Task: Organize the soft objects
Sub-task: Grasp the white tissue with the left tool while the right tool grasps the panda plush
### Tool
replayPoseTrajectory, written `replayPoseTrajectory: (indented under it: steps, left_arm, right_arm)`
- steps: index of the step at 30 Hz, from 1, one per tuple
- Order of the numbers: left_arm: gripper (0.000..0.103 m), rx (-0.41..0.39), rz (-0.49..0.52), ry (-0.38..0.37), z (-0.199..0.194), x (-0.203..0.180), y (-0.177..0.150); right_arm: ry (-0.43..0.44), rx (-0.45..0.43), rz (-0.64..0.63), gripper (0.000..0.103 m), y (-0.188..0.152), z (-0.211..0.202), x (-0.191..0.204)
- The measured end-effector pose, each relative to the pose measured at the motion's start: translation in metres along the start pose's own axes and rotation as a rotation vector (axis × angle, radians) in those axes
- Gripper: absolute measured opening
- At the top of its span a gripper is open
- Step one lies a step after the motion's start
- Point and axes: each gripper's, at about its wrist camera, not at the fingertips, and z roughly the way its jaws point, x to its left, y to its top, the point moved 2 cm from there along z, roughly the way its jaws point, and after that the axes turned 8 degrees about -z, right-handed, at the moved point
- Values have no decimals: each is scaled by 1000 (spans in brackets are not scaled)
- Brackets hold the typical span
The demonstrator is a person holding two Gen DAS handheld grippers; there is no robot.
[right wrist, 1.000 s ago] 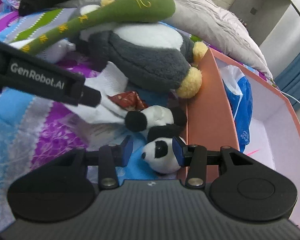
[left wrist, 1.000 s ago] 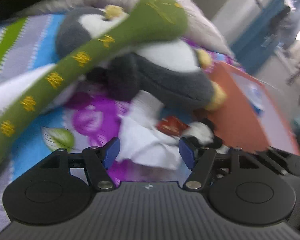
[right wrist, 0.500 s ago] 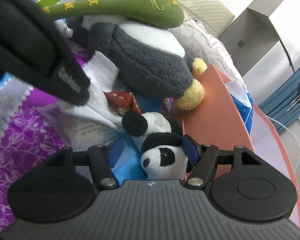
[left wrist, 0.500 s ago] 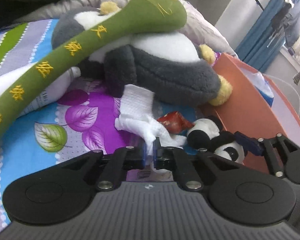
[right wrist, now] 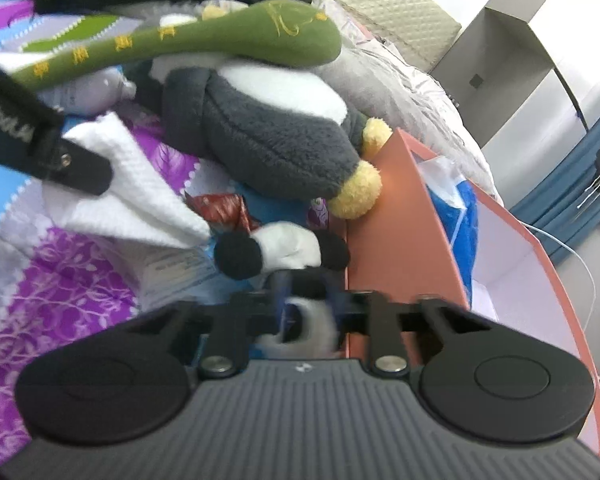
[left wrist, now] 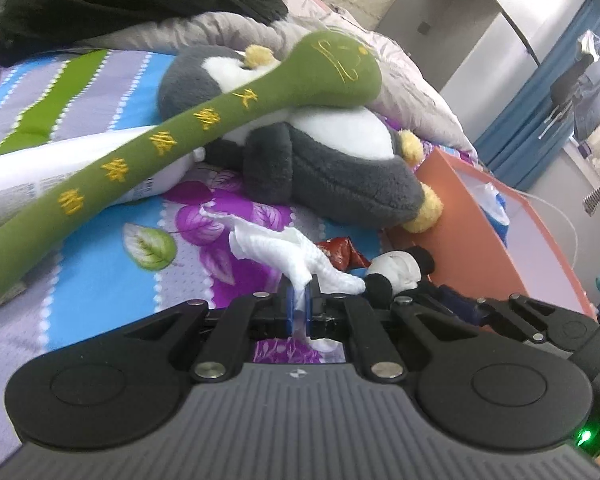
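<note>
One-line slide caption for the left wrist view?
Left gripper shut on a crumpled white tissue on the floral bedsheet, beside a small panda plush.

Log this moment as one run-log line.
left gripper: shut on white cloth | right gripper: jaws just closed on small panda plush | orange box: beside panda | stage: grasping

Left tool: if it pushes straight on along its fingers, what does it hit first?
Probably the grey penguin plush, past the white cloth the left tool already pinches; depth is unclear.
</note>
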Motion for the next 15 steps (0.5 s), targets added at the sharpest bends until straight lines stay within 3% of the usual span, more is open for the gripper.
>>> replayPoseTrajectory:
  steps: [5,15]
  left_arm:
    - [6,-33,-3,28,-32,-1,-12]
    - [6,-64,-48,141,-68,4,-36]
  right_arm:
    - [42,-18,24,6,-5,-22,-2]
    - [61,-47,-21,9,-15,-35,5]
